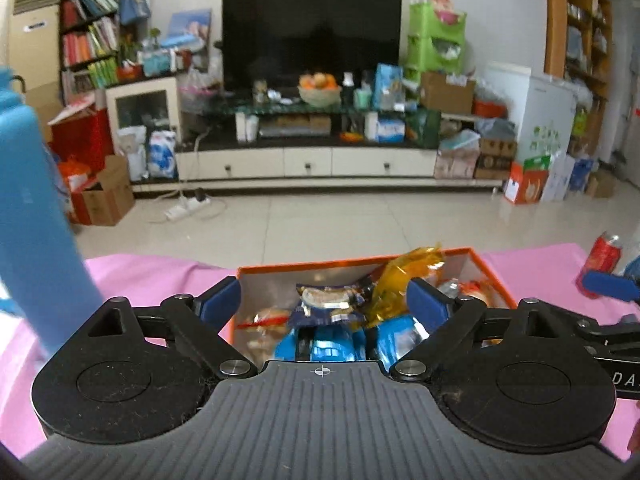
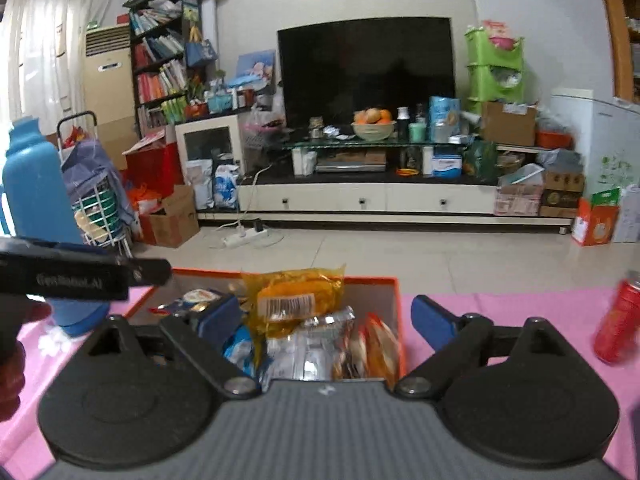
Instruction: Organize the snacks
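Note:
An orange box stands on a pink cloth, filled with several snack packets. A yellow packet sticks up at its far side, and a blue packet lies near its front. My left gripper hovers open over the box, with nothing pressed between its blue pads. My right gripper is also open, straddling the right wall of the box. Its left finger is above the packets and its right finger is outside over the cloth. The yellow packet lies ahead of it, untouched.
A tall blue flask stands on the cloth left of the box. A red can stands to the right. Beyond the table edge are the tiled floor, a TV cabinet and shelves.

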Tool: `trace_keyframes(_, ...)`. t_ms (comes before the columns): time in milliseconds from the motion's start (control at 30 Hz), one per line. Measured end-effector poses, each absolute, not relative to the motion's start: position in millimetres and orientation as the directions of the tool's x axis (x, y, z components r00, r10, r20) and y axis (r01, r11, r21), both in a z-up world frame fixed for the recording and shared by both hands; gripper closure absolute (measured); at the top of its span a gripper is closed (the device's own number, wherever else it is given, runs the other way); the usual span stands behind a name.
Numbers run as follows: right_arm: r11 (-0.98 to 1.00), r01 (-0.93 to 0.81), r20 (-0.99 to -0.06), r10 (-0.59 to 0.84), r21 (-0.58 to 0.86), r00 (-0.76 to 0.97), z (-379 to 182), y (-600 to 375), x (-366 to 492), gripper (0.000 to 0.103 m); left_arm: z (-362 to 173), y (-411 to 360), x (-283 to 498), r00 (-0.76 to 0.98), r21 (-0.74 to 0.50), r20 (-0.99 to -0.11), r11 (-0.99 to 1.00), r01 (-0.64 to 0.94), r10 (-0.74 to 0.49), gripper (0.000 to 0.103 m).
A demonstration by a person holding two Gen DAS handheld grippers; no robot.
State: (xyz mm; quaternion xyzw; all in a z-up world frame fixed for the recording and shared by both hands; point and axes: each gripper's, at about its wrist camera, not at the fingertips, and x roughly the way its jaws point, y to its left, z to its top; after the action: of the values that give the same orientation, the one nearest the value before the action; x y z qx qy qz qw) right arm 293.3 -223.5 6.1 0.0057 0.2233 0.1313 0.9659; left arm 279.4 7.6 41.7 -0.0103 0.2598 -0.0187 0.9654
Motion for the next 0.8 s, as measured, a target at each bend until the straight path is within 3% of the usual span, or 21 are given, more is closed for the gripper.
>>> trace_keyframes(333,0.972,-0.096,-0.488,0.191,0.213,0.852,17,-250,152,0.011,39,0,135,0.815,-0.053,-0.578,0.998,0.02,-0.047,0.022)
trace_keyframes(500,0.975,-0.081,-0.534,0.182,0.207,0.826,4,-248,101,0.011,22,-6,85,0.784,-0.063,-0.619,0.998,0.014,-0.05,0.022)
trace_keyframes(800,0.985,-0.076,-0.533,0.147,0.153,0.833,0,-244,51,0.011,9,-7,33,0.79,-0.092,-0.607,0.995,0.039,-0.087,0.034)
